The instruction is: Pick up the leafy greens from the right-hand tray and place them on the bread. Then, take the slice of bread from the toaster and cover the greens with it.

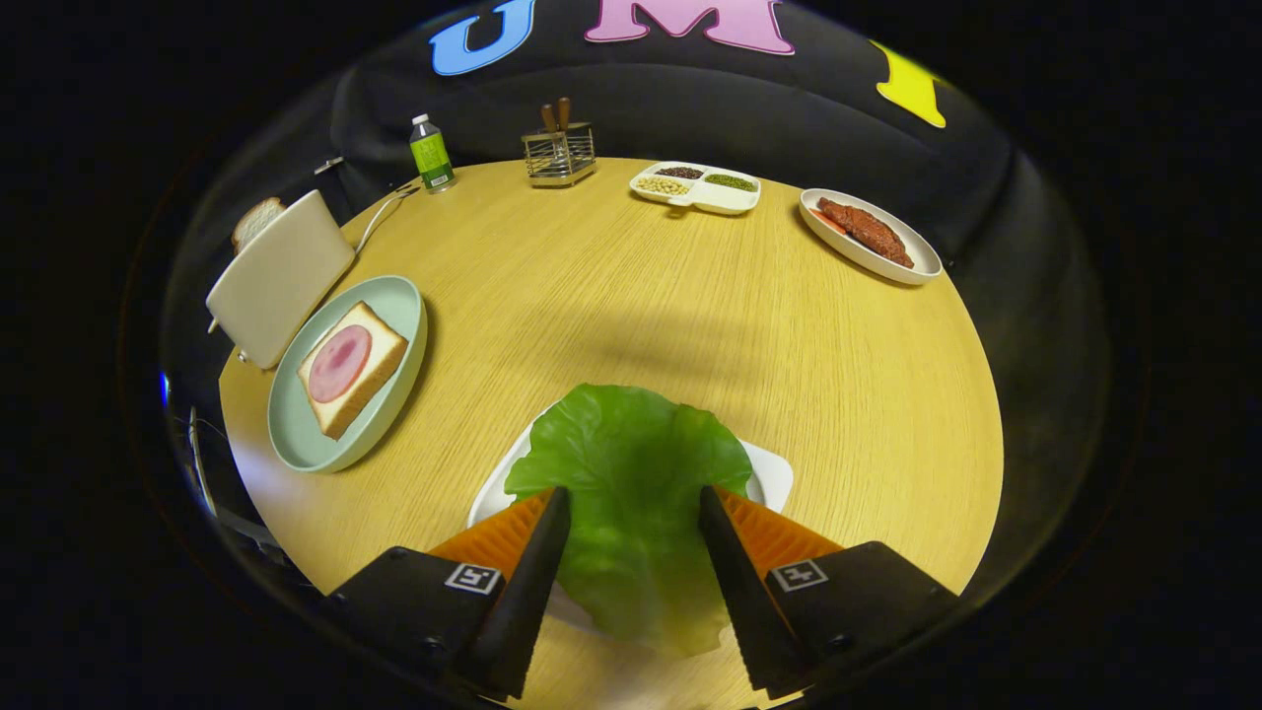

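across the round table (631, 296) i am looking down the gripper (631, 508) at the whole spread. off to the left the toaster (281, 276) is holding a bread slice (256, 222) in its slot, and just beside it the plate (394, 306) is carrying the bread (367, 390) with a ham round on top. the lettuce (631, 463) is lying on the white tray (774, 473), spreading between my fingers, which are standing open on either side of it, not pressing. i am judging it light, floppy and a bit slick, likely to droop, so i am planning to pinch the thick middle rib rather than a frilly edge.
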`<state>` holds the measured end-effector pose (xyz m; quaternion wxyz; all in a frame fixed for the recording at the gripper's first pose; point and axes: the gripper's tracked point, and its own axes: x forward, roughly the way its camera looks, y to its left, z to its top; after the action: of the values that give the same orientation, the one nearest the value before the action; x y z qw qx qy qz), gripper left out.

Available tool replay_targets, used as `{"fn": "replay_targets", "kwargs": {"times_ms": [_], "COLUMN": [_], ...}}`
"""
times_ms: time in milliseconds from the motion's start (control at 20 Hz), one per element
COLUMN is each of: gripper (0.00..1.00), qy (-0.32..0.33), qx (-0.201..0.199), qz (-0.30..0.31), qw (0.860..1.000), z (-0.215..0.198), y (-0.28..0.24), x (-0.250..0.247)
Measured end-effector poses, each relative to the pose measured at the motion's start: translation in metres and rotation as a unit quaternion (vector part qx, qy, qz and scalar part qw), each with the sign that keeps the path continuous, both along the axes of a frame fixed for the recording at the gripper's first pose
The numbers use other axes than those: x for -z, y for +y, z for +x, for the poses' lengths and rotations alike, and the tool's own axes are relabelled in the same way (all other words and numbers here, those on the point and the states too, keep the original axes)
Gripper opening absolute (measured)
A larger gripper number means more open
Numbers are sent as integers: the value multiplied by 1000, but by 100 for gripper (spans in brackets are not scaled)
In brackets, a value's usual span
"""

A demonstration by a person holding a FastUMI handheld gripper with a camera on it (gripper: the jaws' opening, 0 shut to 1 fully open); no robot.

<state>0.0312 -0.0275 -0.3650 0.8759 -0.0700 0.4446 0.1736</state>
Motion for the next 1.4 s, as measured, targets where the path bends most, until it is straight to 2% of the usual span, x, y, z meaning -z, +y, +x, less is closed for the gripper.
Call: {"fn": "replay_targets", "kwargs": {"times_ms": [100,150,300,450,500,700,1050,1400], "gripper": [81,69,51,18,11,6,6,6], "qy": [2,3,5,6,7,8,-8,-52], "qx": [2,2,-3,0,0,1,17,-23], "qz": [1,0,-3,-7,-9,-16,11,28], "qw": [1000,1000,1000,1000,1000,1000,1000,998], "z": [-1,-2,-4,-8,-8,-9,-9,-12], "y": [1,2,5,6,6,7,22,76], "x": [1,1,1,-1,1,-2,-37,-100]}}
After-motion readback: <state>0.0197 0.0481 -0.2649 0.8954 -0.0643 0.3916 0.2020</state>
